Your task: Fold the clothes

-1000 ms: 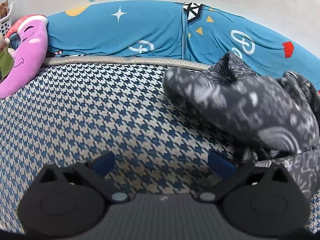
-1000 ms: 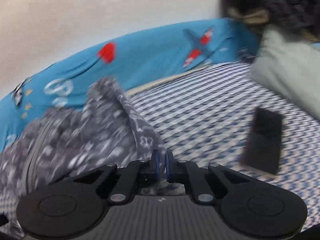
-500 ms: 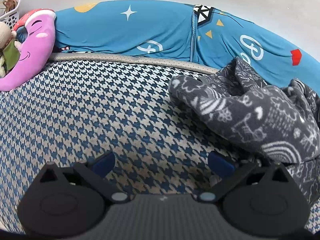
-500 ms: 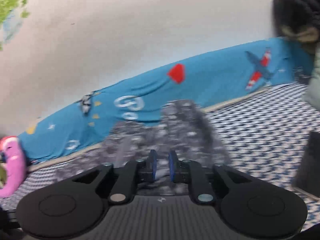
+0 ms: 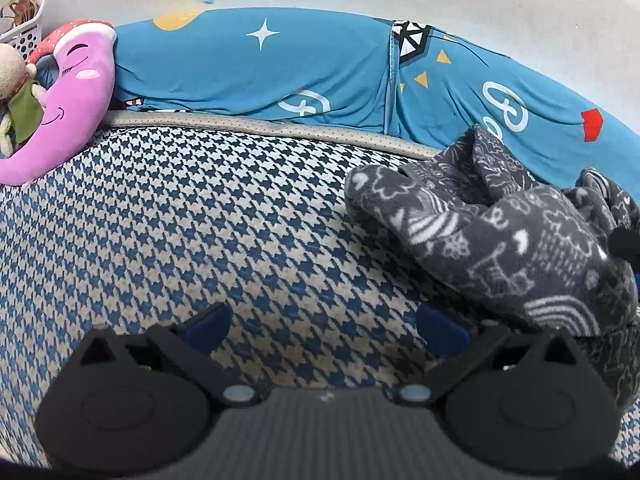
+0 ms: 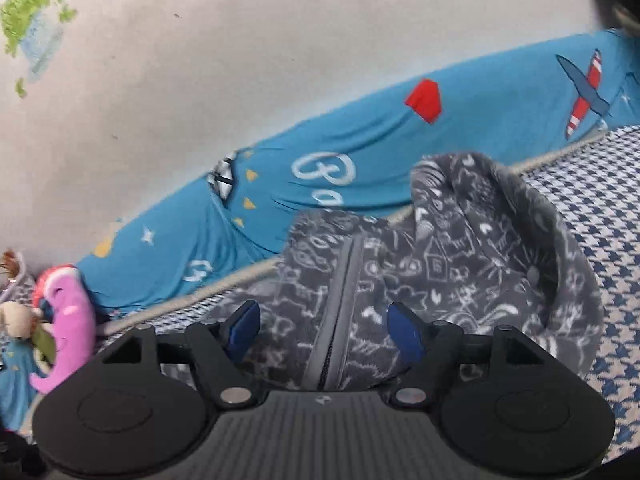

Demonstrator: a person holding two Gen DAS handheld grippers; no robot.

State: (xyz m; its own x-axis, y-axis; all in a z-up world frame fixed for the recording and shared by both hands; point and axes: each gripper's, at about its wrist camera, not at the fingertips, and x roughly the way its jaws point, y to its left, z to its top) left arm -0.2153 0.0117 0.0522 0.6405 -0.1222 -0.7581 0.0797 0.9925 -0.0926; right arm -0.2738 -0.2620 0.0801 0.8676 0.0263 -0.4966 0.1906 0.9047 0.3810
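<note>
A dark grey fleece garment [image 5: 508,240] with white doodle print lies crumpled on the houndstooth bed cover [image 5: 180,232], at the right of the left wrist view. My left gripper [image 5: 322,326] is open over bare cover, just left of the garment, holding nothing. In the right wrist view the same garment [image 6: 452,272] fills the middle, its grey zipper strip [image 6: 340,296] running between the blue pads. My right gripper [image 6: 324,336] is open right above the fleece, nothing pinched between its fingers.
A blue patterned bolster [image 5: 280,72] runs along the white wall behind the bed. A purple moon-shaped plush [image 5: 68,100] and a beige stuffed toy [image 5: 16,80] sit at the far left. A white basket [image 5: 28,28] stands in the corner.
My right gripper, shut on the garment in the earlier frames, has opened and let it go after swinging left. The garment has settled lower on the bed. My left gripper barely moved.
</note>
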